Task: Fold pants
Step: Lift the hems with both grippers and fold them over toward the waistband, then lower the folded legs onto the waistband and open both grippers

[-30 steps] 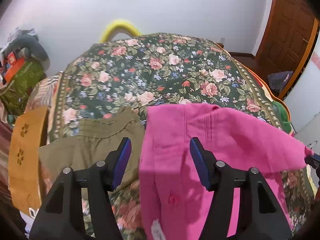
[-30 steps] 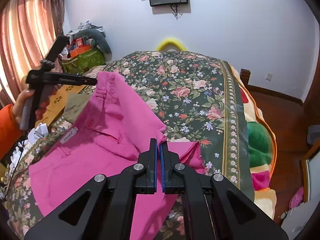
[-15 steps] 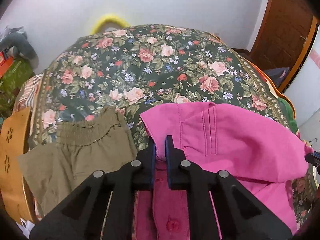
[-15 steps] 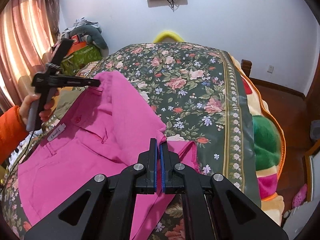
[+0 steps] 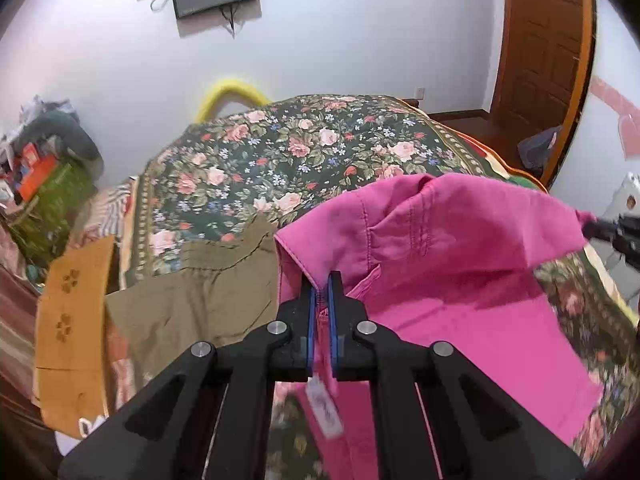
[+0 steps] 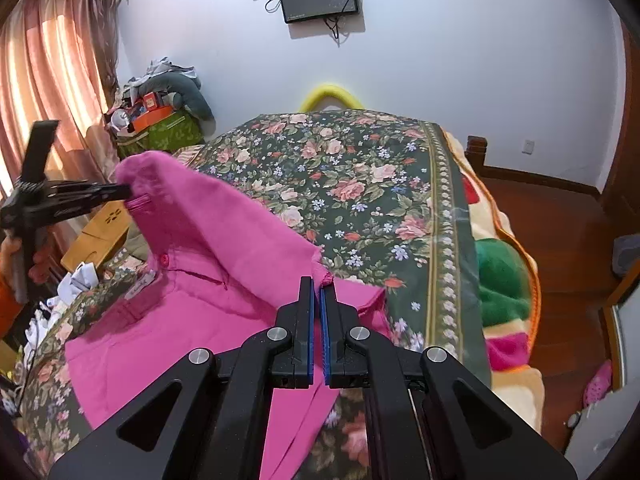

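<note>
Left tongs point(image 5: 320, 280) clamped on pink pants point(image 5: 460, 248) waistband edge. Right tongs point(image 6: 316, 286) clamped on opposite waistband corner. Waistband raised between both; remainder lies on floral bedspread point(image 5: 300, 152). Olive garment point(image 5: 192, 292) beside pants, left.

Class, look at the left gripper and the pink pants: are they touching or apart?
Touching. In the left wrist view the left gripper has its blue fingers closed on a fold of the pink pants, fabric pinched between them.
</note>
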### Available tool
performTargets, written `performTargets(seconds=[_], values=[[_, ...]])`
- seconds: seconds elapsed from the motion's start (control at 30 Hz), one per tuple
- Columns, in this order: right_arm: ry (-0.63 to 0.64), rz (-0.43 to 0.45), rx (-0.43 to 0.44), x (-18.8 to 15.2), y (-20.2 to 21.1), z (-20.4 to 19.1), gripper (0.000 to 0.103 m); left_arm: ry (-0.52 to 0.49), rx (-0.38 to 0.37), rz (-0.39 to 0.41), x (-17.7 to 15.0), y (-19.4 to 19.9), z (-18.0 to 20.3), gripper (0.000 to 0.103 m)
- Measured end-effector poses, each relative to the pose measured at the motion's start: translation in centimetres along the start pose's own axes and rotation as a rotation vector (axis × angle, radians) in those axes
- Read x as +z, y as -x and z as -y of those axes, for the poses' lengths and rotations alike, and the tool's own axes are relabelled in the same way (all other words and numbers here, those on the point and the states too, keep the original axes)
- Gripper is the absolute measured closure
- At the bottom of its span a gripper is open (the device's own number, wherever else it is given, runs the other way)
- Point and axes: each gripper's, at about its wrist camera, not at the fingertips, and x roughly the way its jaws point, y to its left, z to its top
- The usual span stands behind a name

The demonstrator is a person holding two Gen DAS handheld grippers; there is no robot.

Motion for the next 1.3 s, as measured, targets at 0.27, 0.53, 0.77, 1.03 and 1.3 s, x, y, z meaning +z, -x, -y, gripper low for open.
performTargets(seconds=[0.27, 0.53, 0.77, 1.03, 1.3], values=[[0.026, -0.034, -0.038, -2.4, 1.5, -1.9, 0.101, -0.019, 0.021, -0.009, -5.1, 3.9, 1.9, 0.097], [0.054, -0.078, -0.045, -5.8, 2.3, -4.2, 0.101, 0.006, 0.015, -0.067, -10.6, 5.1, 2.5, 0.097], [0.037, -0.129, -0.069, -8.6, 1.7, -4.6, 0.101, 0.009, 0.024, -0.142, -14.7, 4.3, 2.9, 0.097], [0.011, -0.171, -0.082, -11.0, 2.1, -4.3, 0.100, 0.040, 0.029, -0.200, -17.5, 4.5, 2.1, 0.097], [-0.037, -0.179, -0.074, -12.1, 4.3, -3.9, 0.097, 0.081, 0.042, -0.188, -17.8, 7.0, 0.9, 0.084]])
